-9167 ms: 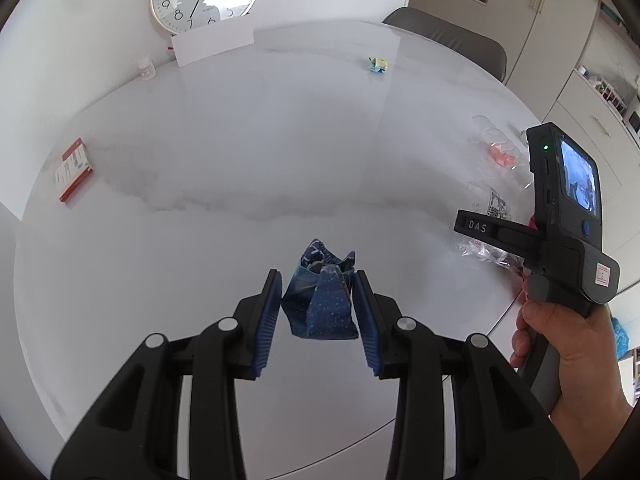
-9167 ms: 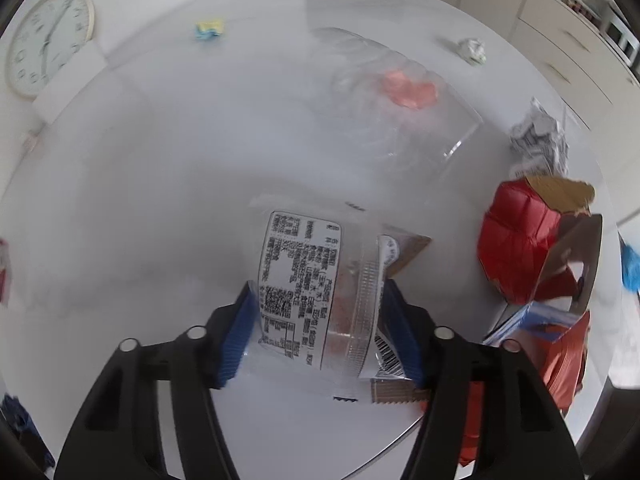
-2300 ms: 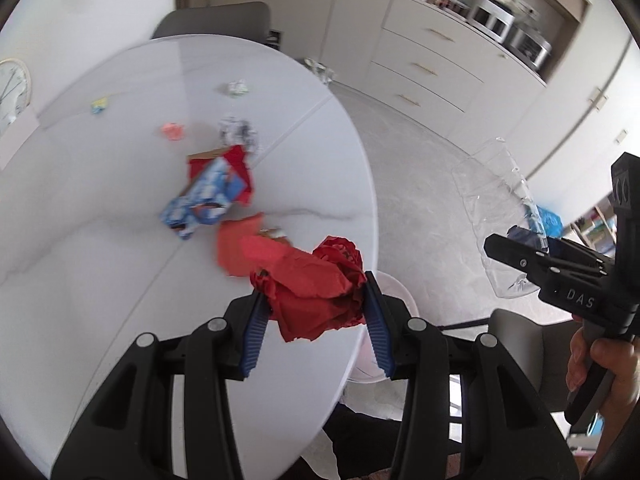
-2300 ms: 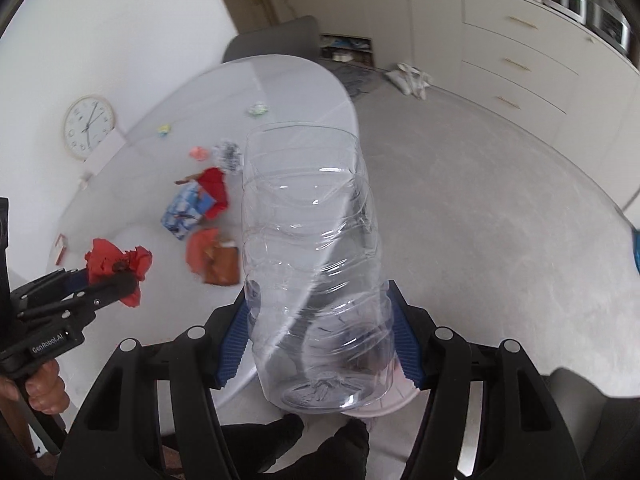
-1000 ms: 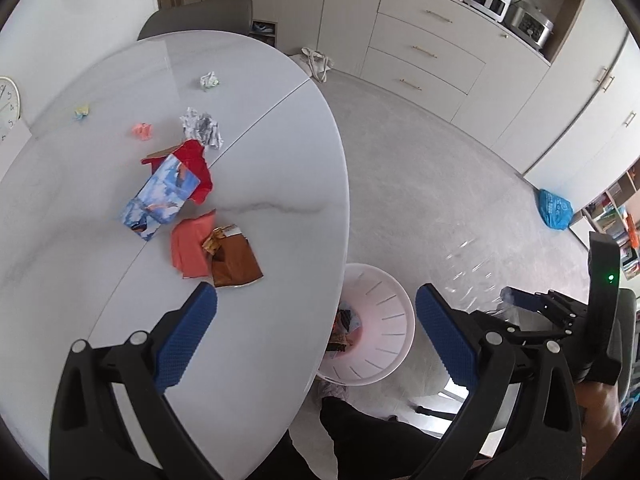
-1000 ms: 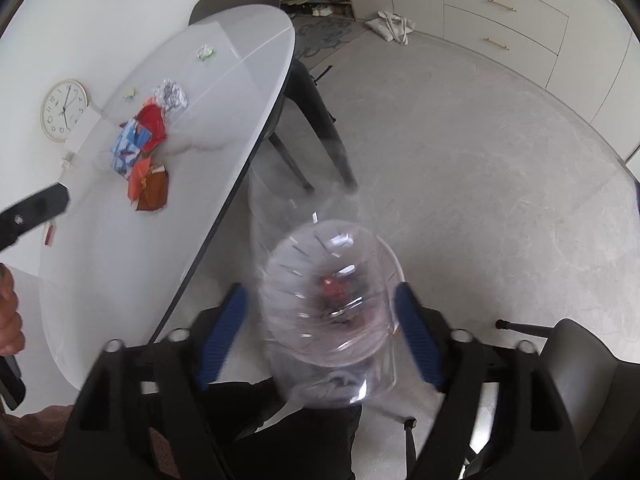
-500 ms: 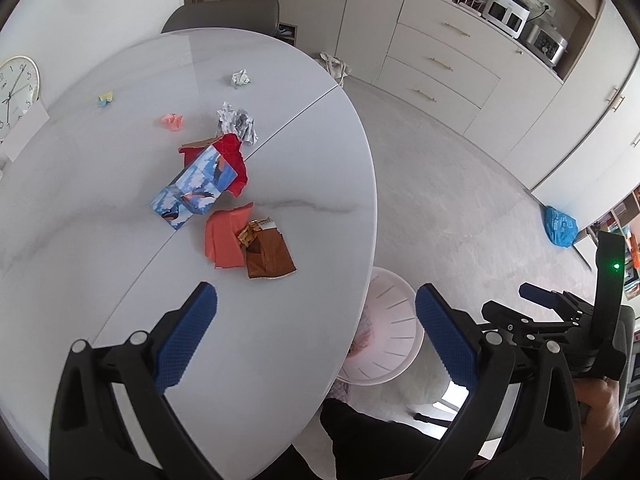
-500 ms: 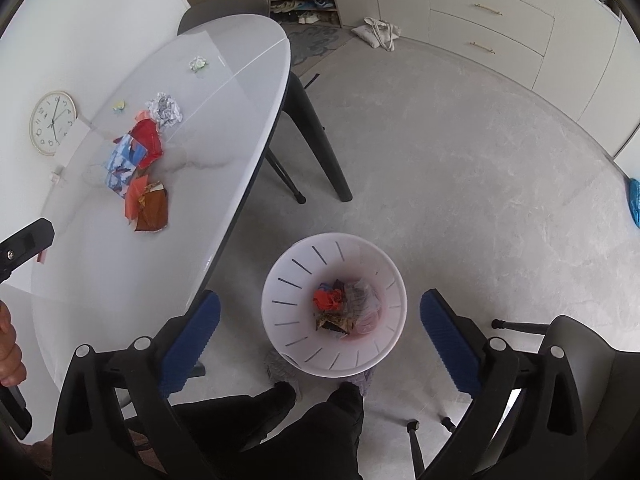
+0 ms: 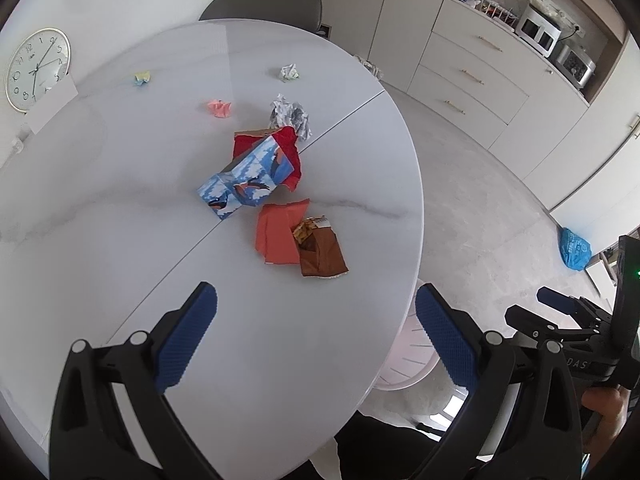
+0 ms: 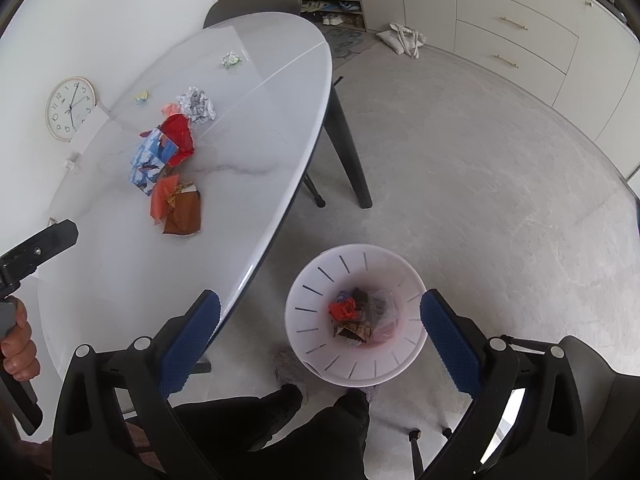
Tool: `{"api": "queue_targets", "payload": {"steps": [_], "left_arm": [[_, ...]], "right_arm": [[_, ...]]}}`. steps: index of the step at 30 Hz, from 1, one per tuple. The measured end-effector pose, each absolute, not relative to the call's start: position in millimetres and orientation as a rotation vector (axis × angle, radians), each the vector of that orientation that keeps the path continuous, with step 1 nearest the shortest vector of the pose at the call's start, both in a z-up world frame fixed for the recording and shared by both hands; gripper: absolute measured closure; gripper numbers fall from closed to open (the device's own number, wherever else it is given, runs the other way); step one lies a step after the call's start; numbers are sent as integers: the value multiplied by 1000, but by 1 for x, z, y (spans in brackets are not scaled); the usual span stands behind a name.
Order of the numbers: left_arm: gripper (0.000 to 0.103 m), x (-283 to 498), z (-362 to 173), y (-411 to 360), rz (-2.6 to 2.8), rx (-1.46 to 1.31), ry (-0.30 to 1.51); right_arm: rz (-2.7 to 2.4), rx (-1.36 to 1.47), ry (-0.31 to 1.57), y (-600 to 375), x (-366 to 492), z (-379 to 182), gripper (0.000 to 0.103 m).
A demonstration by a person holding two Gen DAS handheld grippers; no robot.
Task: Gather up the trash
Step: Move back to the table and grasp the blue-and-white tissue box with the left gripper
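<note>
Trash lies on the white oval table [image 9: 100,184]: a blue patterned carton [image 9: 244,180] on red paper, an orange paper [image 9: 278,230], a brown wrapper [image 9: 322,256], a grey crumpled wad [image 9: 290,114] and small paper balls. My left gripper [image 9: 316,332] is open and empty above the table's near edge. My right gripper [image 10: 320,340] is open and empty above the white waste basket [image 10: 312,292] on the floor, which holds red paper [image 10: 342,308], wrappers and clear plastic. The basket's rim also shows in the left wrist view [image 9: 404,364].
A wall clock [image 9: 36,70] leans at the table's far left. A grey chair [image 9: 262,6] stands behind the table. Cabinets [image 9: 480,76] line the far wall. A blue bag [image 9: 574,248] lies on the floor. My legs [image 10: 280,432] are below the basket.
Both grippers have released their loads into the basket: the red paper and the clear bottle. The left gripper has swung back over the table; both stay open.
</note>
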State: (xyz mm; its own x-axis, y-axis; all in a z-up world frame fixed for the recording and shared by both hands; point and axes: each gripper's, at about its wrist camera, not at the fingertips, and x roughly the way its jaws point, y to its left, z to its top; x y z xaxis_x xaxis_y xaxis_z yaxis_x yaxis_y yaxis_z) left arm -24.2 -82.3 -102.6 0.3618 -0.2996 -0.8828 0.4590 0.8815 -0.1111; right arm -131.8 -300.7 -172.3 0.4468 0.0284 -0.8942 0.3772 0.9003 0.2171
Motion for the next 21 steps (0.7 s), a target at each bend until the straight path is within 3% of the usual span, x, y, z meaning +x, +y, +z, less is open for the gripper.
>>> {"api": "queue_targets", "payload": {"steps": [14,21], "left_arm": [[8,58,-149,-97,-558,587,904],[12,91,-176,-111,-694,750,904]], "right_arm": [[-184,400,1107,-289,-84,-169,4],[-226,437,1118,-289,-68,-172,4]]}}
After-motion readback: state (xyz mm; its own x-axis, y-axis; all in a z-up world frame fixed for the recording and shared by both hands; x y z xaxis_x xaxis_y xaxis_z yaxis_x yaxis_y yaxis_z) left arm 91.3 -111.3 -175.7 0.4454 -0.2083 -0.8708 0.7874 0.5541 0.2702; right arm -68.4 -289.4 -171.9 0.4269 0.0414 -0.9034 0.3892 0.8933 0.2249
